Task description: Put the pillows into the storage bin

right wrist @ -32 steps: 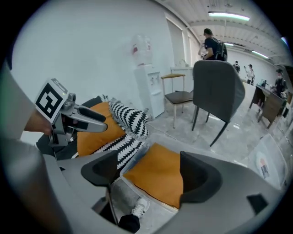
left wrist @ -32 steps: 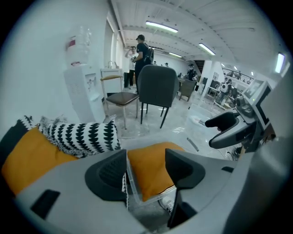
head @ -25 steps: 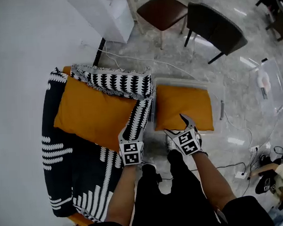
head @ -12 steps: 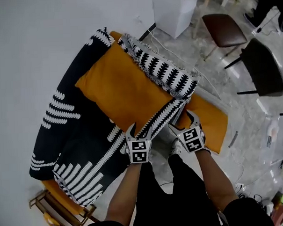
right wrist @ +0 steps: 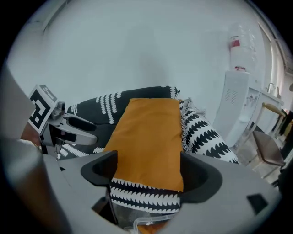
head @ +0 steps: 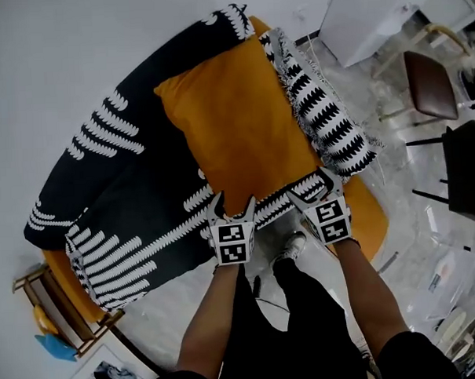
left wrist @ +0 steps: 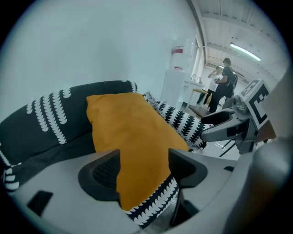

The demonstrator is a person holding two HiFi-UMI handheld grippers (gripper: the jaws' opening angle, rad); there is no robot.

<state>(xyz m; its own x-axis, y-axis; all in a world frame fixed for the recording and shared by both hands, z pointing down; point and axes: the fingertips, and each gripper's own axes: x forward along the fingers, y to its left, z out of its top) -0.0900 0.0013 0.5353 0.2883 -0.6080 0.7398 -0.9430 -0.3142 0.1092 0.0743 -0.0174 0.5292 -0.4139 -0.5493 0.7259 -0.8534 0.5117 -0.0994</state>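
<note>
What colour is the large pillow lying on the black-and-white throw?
The pillow is plain mustard orange, with no pattern. It shows best in the head view.

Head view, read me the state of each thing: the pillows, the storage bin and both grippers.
Large orange pillow: lying flat on the sofa, not gripped.
Patterned pillow: on the sofa beside it, untouched.
Second orange pillow: in the storage bin.
Storage bin: uncovered, mostly hidden.
Left gripper: open, jaws have just been opening, gripping nothing.
Right gripper: open, empty.
</note>
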